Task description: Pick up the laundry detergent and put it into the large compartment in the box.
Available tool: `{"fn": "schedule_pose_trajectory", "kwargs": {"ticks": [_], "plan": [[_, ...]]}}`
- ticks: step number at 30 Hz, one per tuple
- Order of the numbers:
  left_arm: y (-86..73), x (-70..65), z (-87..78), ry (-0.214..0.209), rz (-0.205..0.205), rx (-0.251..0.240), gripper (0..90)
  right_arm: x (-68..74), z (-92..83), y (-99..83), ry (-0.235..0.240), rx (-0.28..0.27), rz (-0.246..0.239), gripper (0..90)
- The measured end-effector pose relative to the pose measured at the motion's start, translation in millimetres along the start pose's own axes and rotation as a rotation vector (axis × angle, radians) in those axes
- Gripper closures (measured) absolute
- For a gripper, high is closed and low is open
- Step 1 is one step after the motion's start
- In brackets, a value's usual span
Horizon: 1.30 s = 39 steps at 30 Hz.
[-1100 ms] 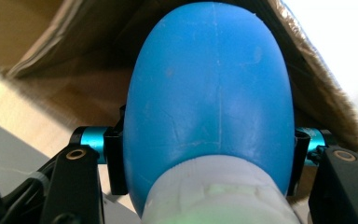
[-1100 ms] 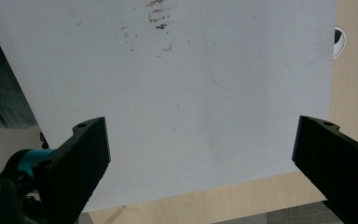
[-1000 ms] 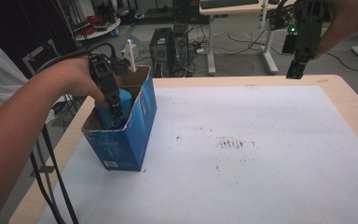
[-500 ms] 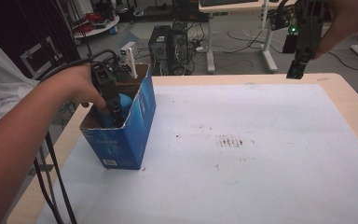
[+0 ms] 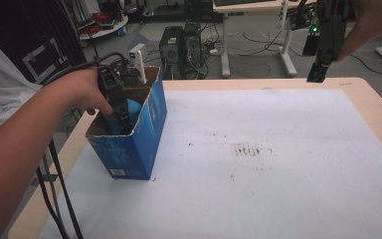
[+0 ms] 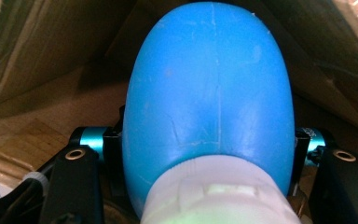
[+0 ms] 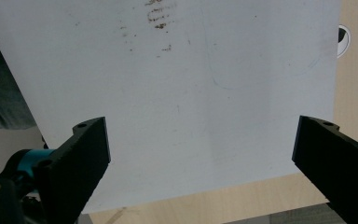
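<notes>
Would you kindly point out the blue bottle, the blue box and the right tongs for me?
Blue bottle (image 6: 209,88), left gripper view, middle of its rounded body.
Blue box (image 5: 132,149), high view, its printed side wall.
Right tongs (image 7: 200,158), right gripper view, midway between the open jaws.

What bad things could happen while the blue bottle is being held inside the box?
The left gripper is shut on the blue bottle's smooth, rounded body, so it might slip out. The blue cardboard box is narrow and sits near the table edge; a snag on its wall could tip it. The right gripper hangs open, far off, too distant to steady it.
</notes>
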<state>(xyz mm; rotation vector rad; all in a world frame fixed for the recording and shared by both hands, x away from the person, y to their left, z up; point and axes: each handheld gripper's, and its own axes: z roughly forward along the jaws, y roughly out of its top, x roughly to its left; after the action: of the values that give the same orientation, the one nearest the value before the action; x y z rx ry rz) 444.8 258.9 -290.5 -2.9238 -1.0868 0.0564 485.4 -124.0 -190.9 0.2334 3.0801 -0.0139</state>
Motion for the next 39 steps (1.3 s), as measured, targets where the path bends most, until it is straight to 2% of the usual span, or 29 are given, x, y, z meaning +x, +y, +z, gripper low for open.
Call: {"fn": "schedule_pose_trajectory", "kwargs": {"ticks": [5, 12, 17, 21, 27, 39], "plan": [[-0.3, -0.2, -0.3, -0.002, -0.008, -0.011, 37.2, -0.3, -1.0, -2.0, -0.002, 0.003, 0.002, 3.1], [1.6, -1.2, -4.7, 0.012, 0.002, -0.017, 30.9, -0.1, -1.0, -2.6, -0.003, 0.000, 0.009, 3.1], [2.0, -1.5, -7.7, 0.021, 0.000, -0.019, 30.1, -0.1, -0.3, -1.7, -0.002, -0.002, 0.002, 3.1], [0.2, -1.3, -12.4, 0.013, -0.001, -0.035, 30.0, 0.4, -0.9, -1.4, -0.006, 0.002, 0.006, 3.1], [-2.3, -3.0, -23.0, 0.023, -0.013, -0.038, 26.3, 0.4, -0.5, -0.8, -0.007, 0.004, -0.002, 3.1], [-10.2, -7.3, -51.5, 0.030, 0.004, -0.045, 21.2, 1.1, -0.2, 0.9, -0.003, 0.001, -0.007, 3.1]]}}
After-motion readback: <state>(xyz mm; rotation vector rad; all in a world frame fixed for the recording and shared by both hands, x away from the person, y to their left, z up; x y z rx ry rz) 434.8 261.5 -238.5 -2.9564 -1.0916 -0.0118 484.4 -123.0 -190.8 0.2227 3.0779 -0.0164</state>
